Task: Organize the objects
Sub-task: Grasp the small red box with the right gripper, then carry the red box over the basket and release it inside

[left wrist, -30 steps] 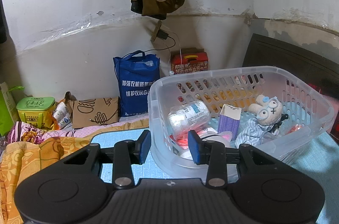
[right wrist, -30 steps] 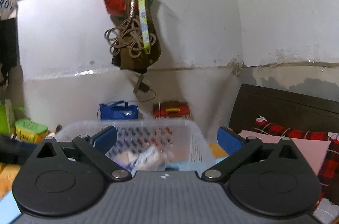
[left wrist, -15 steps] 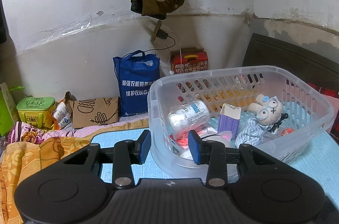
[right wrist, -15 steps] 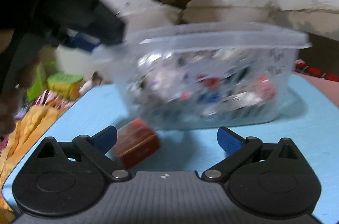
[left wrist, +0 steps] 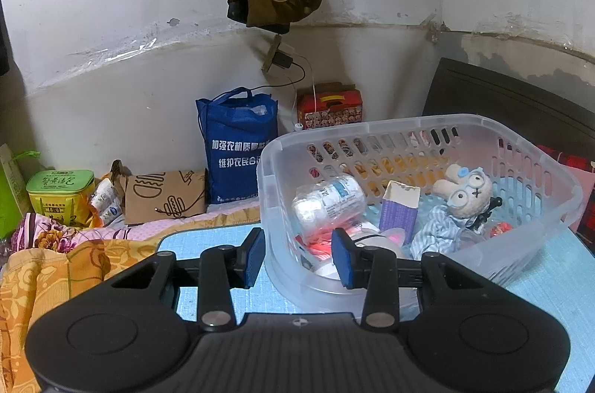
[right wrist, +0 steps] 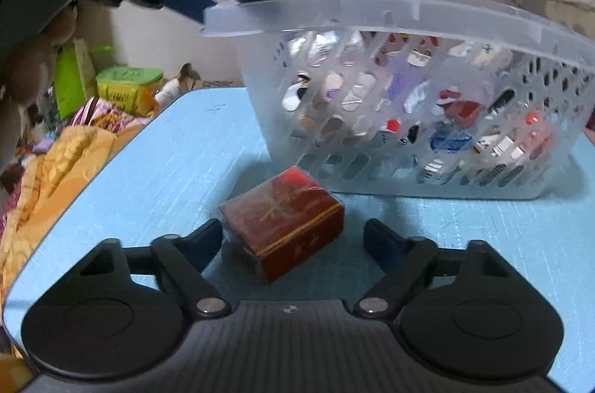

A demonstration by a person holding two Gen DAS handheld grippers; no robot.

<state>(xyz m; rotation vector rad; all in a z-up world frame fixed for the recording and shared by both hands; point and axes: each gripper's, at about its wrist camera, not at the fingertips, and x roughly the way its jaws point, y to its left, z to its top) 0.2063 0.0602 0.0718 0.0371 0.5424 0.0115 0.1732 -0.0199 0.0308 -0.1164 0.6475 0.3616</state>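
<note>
Here the light blue table [right wrist: 178, 147] carries a clear plastic basket [left wrist: 483, 140] below a stained white wall [left wrist: 111, 21]. The left gripper [left wrist: 297, 253] jaws clamp the basket's near wall. The right gripper [right wrist: 293, 238] jaws are closing, not yet pressing, around a red box [right wrist: 282, 222] lying between them, just before the basket.

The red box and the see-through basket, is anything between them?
No. In the right wrist view only bare blue table separates the red box from the basket.
</note>
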